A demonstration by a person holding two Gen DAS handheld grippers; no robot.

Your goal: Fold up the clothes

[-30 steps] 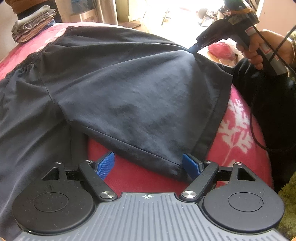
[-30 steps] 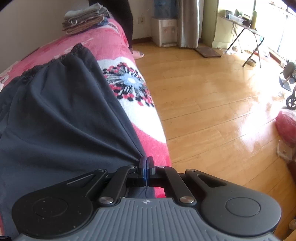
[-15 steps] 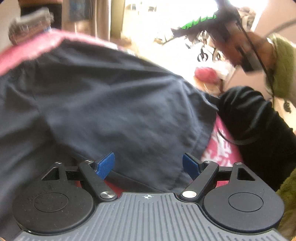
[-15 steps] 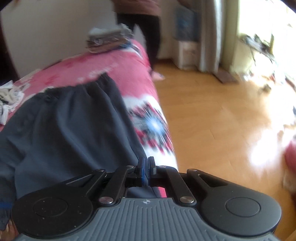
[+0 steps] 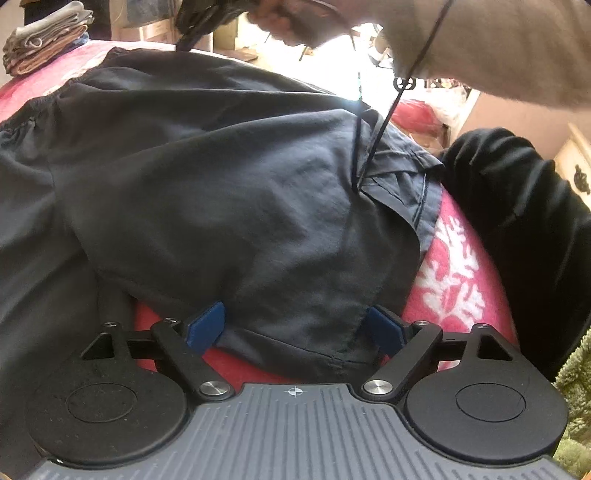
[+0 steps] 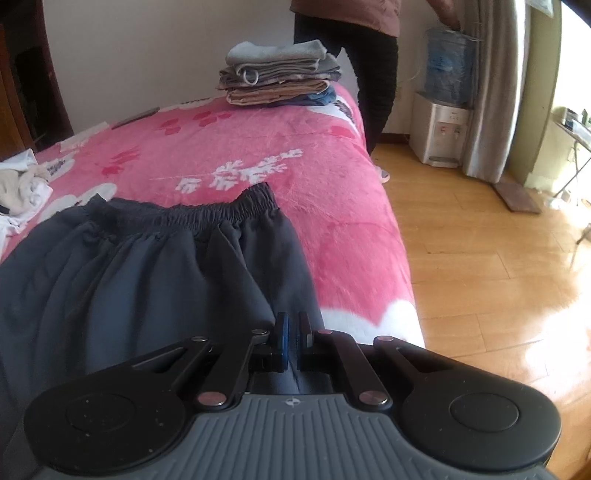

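Note:
Dark grey shorts (image 5: 221, 192) lie spread on the pink flowered blanket (image 5: 454, 273). In the left wrist view my left gripper (image 5: 295, 326) is open, its blue pads either side of the near leg hem, which lies between them. In the right wrist view my right gripper (image 6: 293, 338) is shut on a fold of the shorts' (image 6: 147, 280) edge near the bed's right side. The elastic waistband (image 6: 192, 214) points away from it. The right gripper (image 5: 207, 18) shows dimly at the top of the left wrist view, above the shorts.
A stack of folded clothes (image 6: 277, 74) sits at the bed's far end. Crumpled white laundry (image 6: 22, 192) lies at the left. A person (image 6: 369, 55) stands by a water dispenser (image 6: 443, 110). Wooden floor (image 6: 498, 277) runs to the right of the bed.
The right gripper has lifted and carried its pinched edge of the shorts toward the waistband. The left gripper has edged forward so the hem lies between its pads.

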